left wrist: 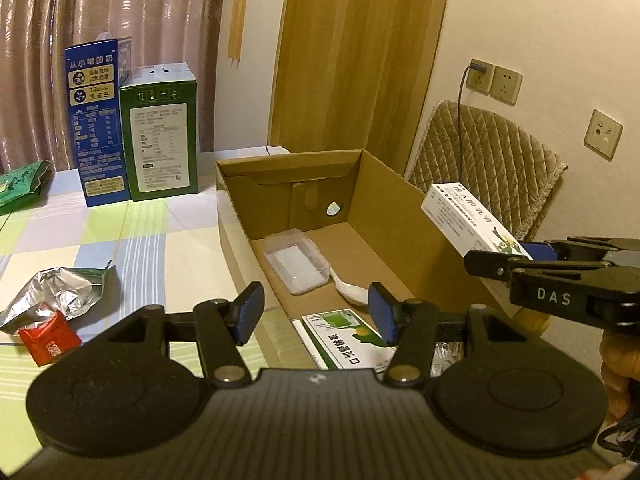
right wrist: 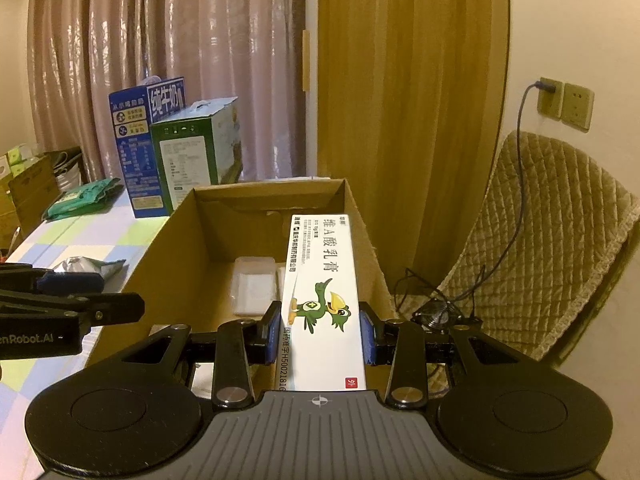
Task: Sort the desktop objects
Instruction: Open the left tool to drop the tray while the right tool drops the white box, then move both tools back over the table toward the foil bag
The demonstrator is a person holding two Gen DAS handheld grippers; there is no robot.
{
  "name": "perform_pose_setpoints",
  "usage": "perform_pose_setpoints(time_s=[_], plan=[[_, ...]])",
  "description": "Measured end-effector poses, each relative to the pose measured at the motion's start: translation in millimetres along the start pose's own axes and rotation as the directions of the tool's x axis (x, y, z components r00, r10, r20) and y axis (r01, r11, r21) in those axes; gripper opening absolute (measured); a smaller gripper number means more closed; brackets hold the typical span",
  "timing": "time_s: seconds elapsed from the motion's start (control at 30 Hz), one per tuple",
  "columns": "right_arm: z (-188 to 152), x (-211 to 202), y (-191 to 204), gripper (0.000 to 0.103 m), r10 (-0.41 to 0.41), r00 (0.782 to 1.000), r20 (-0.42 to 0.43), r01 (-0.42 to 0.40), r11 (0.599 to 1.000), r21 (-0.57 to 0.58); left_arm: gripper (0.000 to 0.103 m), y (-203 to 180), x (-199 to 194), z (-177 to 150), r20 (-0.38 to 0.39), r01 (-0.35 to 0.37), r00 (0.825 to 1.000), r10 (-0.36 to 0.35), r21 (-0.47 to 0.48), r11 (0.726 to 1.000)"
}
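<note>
An open cardboard box [left wrist: 400,216] [right wrist: 168,264] stands on the checked tablecloth. My right gripper [right wrist: 320,330] is shut on a white ointment box with a green bird print [right wrist: 320,280] and holds it over the box's right wall; the held box also shows in the left wrist view [left wrist: 472,220]. My left gripper [left wrist: 316,312] is open and empty above the box's near left edge. Inside the box lie a clear plastic container [left wrist: 296,264], a white spoon [left wrist: 352,290] and a green-and-white medicine packet [left wrist: 344,338].
A crumpled foil wrapper [left wrist: 60,292] and a red packet [left wrist: 50,342] lie on the table at left. A blue milk carton [left wrist: 98,120] and a green carton [left wrist: 164,136] stand at the back. A green bag [left wrist: 22,186] lies far left. A padded chair [right wrist: 540,240] stands right of the box.
</note>
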State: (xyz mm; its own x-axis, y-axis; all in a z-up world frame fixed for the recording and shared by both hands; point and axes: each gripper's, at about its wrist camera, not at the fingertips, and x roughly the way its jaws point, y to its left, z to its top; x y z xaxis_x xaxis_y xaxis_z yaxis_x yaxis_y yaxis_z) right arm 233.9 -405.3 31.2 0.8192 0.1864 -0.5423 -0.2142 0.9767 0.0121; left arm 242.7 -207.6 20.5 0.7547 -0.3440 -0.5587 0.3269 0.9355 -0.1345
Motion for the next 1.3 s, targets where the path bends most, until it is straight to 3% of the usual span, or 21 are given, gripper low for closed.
perform_pose_setpoints(time_s=[0.17, 0.23, 0.27, 0.3, 0.53, 0.8, 1.1, 1.3], plan=[[3.3, 5.5, 3.2, 0.036, 0.003, 1.0, 0.022, -0.004, 1.0, 0.01, 0.052, 5.6, -0.6, -1.7, -0.003, -0.006, 1.0, 0.006, -0.009, 1.0], [5.0, 9.4, 2.4, 0.044, -0.001, 0.999, 0.038, 0.001, 1.0, 0.008, 0.052, 7.5, -0.8, -2.8, -0.008, -0.011, 1.0, 0.011, -0.01, 1.0], [5.9, 11.6, 0.9, 0.057, -0.003, 0.999, 0.032, 0.002, 1.0, 0.014, 0.052, 9.1, -1.2, -3.4, -0.009, -0.011, 1.0, 0.011, -0.012, 1.0], [6.6, 12.2, -1.5, 0.059, 0.003, 1.0, 0.03, -0.004, 1.0, 0.029, 0.052, 10.3, -1.9, -4.2, -0.009, -0.013, 1.0, 0.013, -0.013, 1.0], [3.2, 1.7, -5.8, 0.061, 0.005, 0.999, 0.032, -0.006, 0.999, 0.04, 0.052, 20.1, -8.1, -7.1, -0.005, -0.028, 1.0, 0.028, -0.035, 0.999], [2.3, -15.0, 0.9, 0.071, 0.004, 0.999, 0.038, -0.005, 0.999, 0.033, 0.053, 23.5, -25.3, -7.1, 0.012, -0.041, 0.999, 0.041, -0.027, 0.999], [16.0, -40.4, 29.2, 0.1, 0.015, 0.997, 0.074, -0.014, 1.0, -0.014, 0.068, 41.3, -59.9, -6.5, 0.045, -0.085, 0.995, 0.085, -0.02, 0.996], [28.9, -50.2, 62.0, 0.101, 0.042, 0.995, 0.089, -0.038, 0.998, -0.052, 0.087, 66.9, -93.6, -6.9, 0.08, -0.129, 0.988, 0.13, -0.022, 0.991]])
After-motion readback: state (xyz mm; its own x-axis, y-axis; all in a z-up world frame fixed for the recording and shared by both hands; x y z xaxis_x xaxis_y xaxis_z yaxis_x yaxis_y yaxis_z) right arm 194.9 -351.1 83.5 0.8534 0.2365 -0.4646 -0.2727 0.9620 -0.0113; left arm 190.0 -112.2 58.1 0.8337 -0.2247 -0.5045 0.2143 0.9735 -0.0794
